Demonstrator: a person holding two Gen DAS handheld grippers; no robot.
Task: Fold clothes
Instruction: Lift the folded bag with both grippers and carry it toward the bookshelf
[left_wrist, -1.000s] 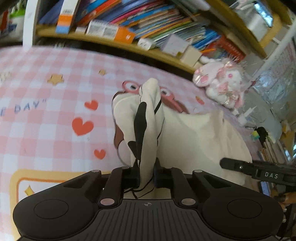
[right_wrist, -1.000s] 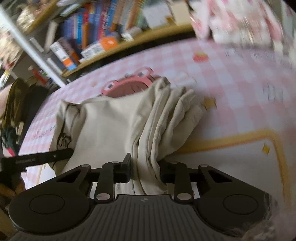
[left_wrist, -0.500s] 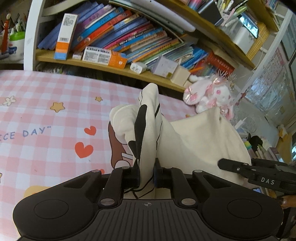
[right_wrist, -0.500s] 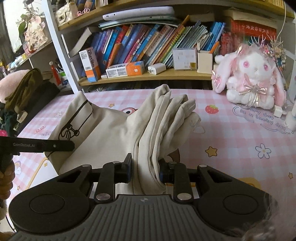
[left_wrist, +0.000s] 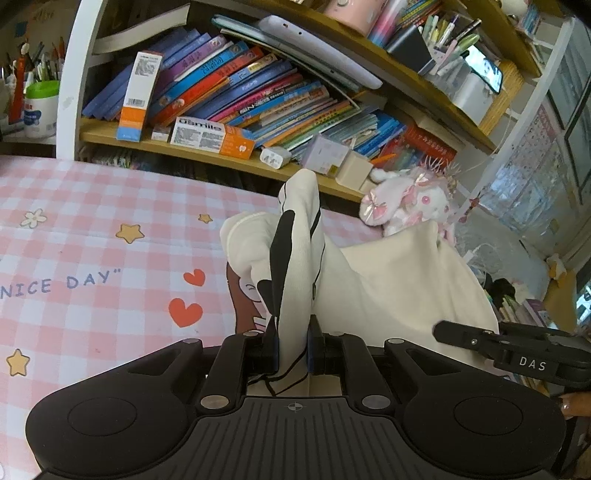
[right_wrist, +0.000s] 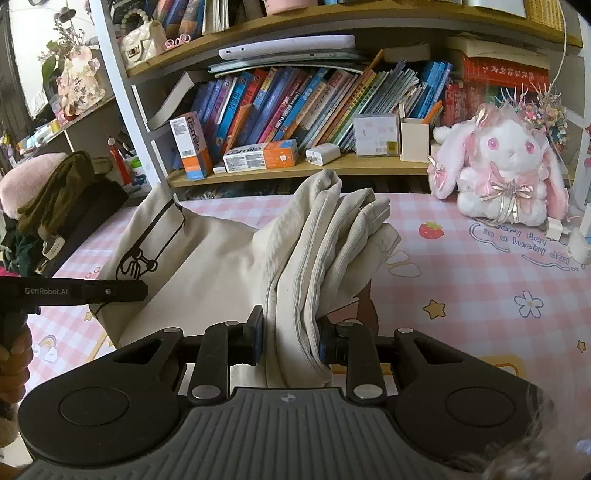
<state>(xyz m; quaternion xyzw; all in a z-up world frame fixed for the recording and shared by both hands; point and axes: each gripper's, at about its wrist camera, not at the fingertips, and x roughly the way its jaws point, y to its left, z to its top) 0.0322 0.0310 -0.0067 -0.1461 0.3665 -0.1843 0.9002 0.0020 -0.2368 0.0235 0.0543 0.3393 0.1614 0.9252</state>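
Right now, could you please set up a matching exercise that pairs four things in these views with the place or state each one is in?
Things:
1. cream garment
2. plush rabbit
3. orange and white box
4. left gripper

Places or states:
A. lying flat on the wooden shelf below the books
B. sitting on the pink checked tablecloth, at its far edge
C. shut on a bunched edge with black print
D. held up by both grippers above the table

Pairs: 1-D, 2-B, 3-A, 4-C
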